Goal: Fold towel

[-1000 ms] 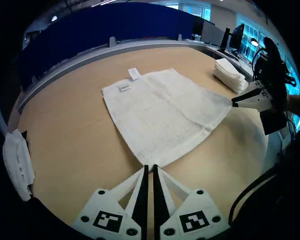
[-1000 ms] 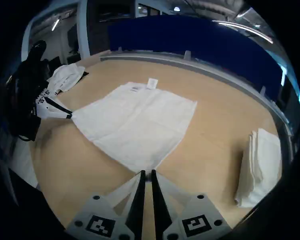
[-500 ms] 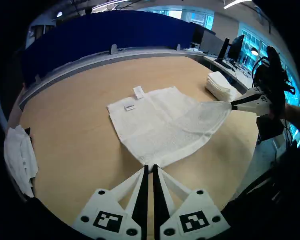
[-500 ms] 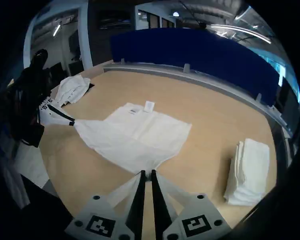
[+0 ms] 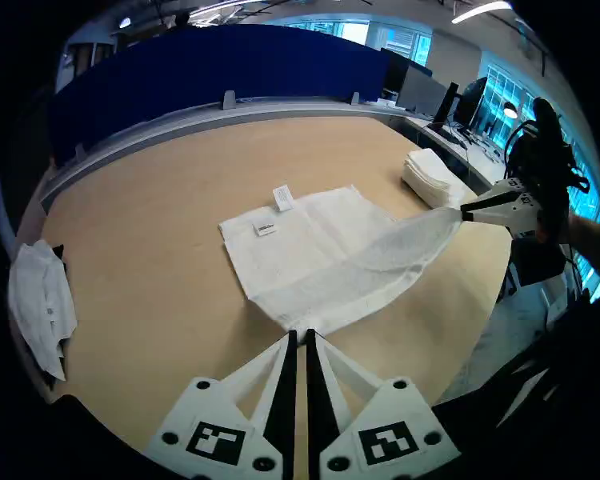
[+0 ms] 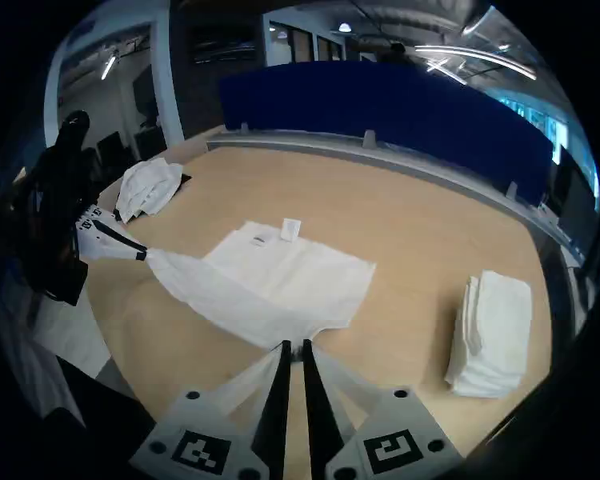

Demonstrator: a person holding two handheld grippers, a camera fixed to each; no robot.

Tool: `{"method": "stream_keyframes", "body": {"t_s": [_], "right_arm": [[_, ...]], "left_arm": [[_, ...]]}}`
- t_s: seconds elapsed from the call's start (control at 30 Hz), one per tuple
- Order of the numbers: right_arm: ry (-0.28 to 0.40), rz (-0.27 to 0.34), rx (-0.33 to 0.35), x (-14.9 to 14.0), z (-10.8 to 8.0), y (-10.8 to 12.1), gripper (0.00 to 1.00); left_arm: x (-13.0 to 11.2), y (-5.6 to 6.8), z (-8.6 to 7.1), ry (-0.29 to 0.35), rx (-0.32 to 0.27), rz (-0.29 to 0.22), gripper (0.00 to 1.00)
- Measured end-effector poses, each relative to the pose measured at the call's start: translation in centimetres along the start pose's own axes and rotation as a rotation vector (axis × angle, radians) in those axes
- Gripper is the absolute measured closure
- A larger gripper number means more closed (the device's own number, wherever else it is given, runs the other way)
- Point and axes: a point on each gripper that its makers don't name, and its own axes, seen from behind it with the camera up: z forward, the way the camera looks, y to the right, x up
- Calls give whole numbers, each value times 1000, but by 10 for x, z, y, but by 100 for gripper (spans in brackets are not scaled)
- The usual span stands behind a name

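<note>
The left gripper has its fingers pressed together, with only a thin slit between them, pinching one corner of the white towel. The right gripper is closed just as tightly on the neighbouring corner. Both corners are raised off the wooden table, so the towel's near edge hangs stretched between the two grippers, while its far half lies flat on the table's middle. A stack of folded towels sits at one table edge — a crumpled cloth at the opposite edge.
</note>
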Motion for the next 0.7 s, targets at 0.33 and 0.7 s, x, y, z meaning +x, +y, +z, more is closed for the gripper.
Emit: {"method": "stream_keyframes", "body": {"t_s": [0.33, 0.7], "right_arm": [[10, -27, -25, 16, 10, 11, 89], [11, -35, -55, 45, 53, 44, 89]], "left_arm": [[24, -14, 6, 24, 13, -13, 93], [60, -43, 38, 30, 47, -21, 93]]}}
